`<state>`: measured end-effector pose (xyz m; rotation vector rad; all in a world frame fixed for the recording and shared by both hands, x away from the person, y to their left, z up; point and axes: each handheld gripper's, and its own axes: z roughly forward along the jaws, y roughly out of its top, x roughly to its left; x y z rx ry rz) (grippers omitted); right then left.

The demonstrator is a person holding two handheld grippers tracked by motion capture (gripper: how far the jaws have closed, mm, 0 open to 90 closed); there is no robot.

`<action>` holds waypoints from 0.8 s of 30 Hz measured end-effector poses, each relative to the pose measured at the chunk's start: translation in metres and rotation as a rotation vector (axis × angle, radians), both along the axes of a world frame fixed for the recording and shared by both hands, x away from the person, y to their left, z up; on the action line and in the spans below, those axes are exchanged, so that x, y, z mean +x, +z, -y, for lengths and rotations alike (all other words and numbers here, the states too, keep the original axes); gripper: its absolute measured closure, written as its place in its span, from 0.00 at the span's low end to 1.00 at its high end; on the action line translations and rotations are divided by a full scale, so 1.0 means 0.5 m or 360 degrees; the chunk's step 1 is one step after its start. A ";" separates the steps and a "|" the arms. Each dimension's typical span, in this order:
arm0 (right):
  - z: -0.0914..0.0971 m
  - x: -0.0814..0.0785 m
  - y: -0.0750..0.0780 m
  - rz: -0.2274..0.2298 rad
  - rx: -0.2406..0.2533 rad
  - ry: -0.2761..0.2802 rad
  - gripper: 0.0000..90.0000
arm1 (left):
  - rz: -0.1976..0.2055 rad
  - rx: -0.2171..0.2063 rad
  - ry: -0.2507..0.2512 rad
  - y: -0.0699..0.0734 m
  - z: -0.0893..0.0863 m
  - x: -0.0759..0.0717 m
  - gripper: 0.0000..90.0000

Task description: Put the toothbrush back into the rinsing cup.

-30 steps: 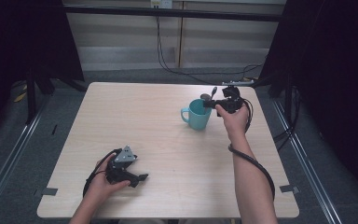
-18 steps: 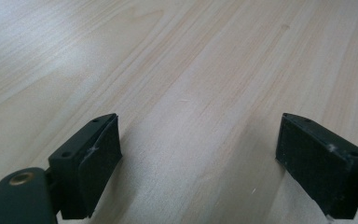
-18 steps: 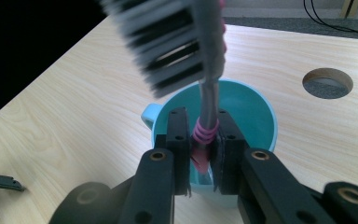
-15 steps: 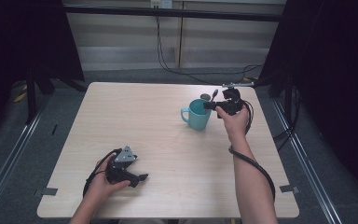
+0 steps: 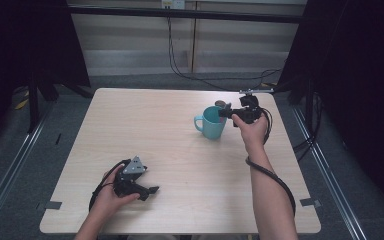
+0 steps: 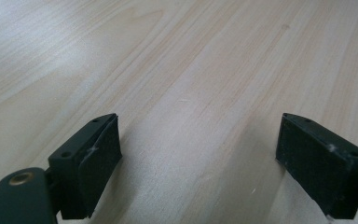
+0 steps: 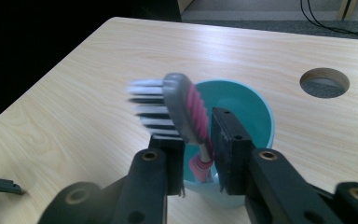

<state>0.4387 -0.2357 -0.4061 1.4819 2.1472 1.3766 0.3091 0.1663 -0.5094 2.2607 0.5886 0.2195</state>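
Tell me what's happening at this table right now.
A person works with a gripper in each hand. The right gripper is over a teal mug near the table's far right, with a pink and grey toothbrush standing head-up in the mug between its jaws. Those jaws have just been opening, so it looks like a release into the mug. The left gripper rests open on the wooden table near the front, holding nothing.

Teal ceramic mug (image 7: 242,116) with one handle, upright on the pale wood counter (image 5: 145,125), toward its far right part; handle points left in the high view. Grey and pink plastic toothbrush (image 7: 186,109) stands in the mug, head up, white bristles blurred, neck leaning over the rim.
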 end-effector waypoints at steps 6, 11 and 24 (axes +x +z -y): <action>-0.001 -0.002 0.001 -0.0009 -0.0049 -0.0008 0.63 | 0.0006 0.0002 -0.0002 0.000 0.000 0.000 0.15; -0.001 -0.009 0.002 -0.0018 -0.0073 -0.0004 0.55 | 0.0000 0.0000 0.0000 0.000 0.000 0.000 0.15; 0.015 -0.030 0.000 -0.0034 -0.0102 -0.0023 0.40 | -0.0001 -0.0003 -0.0002 0.000 0.000 0.000 0.15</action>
